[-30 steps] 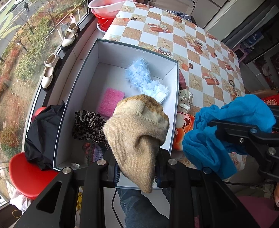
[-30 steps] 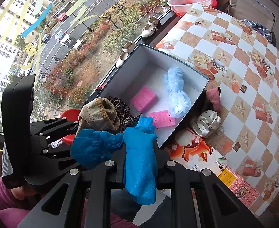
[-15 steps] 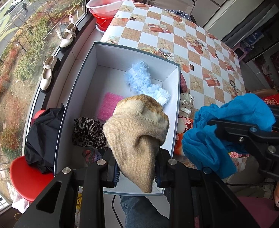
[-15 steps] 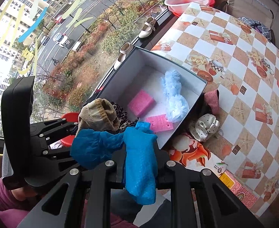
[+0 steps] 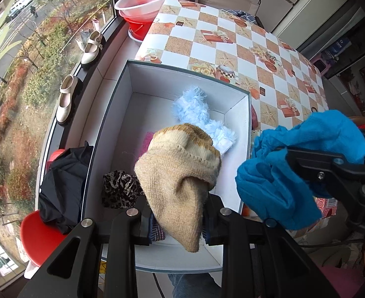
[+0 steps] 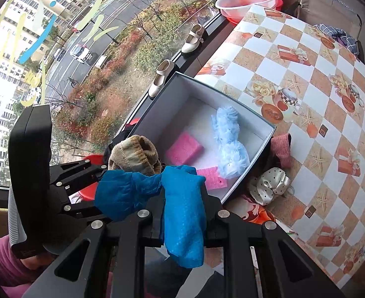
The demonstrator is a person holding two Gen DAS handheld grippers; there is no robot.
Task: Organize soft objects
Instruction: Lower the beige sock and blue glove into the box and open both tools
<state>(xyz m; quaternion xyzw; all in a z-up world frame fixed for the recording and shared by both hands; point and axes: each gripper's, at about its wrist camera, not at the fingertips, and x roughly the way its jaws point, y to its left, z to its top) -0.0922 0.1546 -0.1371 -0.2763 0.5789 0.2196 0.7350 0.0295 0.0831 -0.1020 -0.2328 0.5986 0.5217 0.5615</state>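
Checkered tablecloth [image 6: 294, 79] and a window-side box [image 5: 244, 149] are seen beneath 2 loaded grippers.

Both carried items are judged light, limp and easily crushed, so a pinch at mid-body is thought enough, with loose ends left to droop. A beige knitted sock [image 5: 180, 173] is clamped between the closed fingers of the left gripper [image 5: 177, 223] and is held above the near end of the box. A blue cloth [image 6: 180, 206] is gripped by the right gripper [image 6: 182, 226], closed upon it, just outside the box's near corner. Inside the box, a fluffy pale-blue piece [image 6: 229, 144], 2 pink sponges [image 6: 183, 147] and a leopard-print fabric [image 5: 120, 188] are already laid.
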